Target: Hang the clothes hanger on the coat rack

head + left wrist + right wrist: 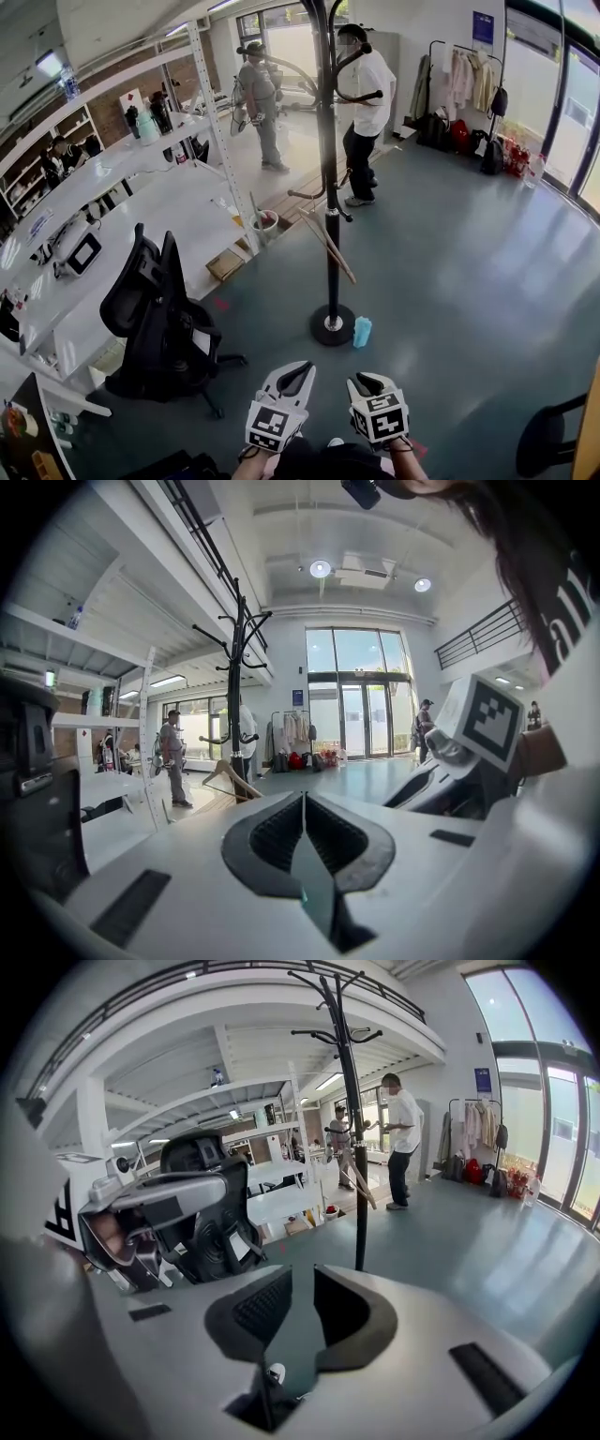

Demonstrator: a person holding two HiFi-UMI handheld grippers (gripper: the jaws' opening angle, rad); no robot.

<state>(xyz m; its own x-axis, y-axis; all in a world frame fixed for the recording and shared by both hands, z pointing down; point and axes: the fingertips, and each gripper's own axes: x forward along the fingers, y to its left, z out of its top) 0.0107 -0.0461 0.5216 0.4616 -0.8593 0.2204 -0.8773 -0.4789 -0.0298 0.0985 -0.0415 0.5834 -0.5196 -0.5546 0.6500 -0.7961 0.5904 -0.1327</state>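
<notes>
The black coat rack (330, 178) stands on the grey floor ahead of me, on a round base. A wooden clothes hanger (327, 242) hangs tilted from one of its low hooks. Both grippers are low at the frame's bottom edge, well short of the rack. My left gripper (298, 372) is shut with nothing in it. My right gripper (372, 380) is open and empty. In the left gripper view the jaws (303, 799) meet, with the rack (239, 696) and hanger (230, 775) far off. The right gripper view shows parted jaws (303, 1274), the rack (352, 1101) and hanger (366, 1185).
A black office chair (159, 319) stands at my left beside white shelving and tables (141, 206). A small blue object (362, 332) sits by the rack's base. Two people (366, 112) stand behind the rack. A clothes rail (469, 80) is at the back right.
</notes>
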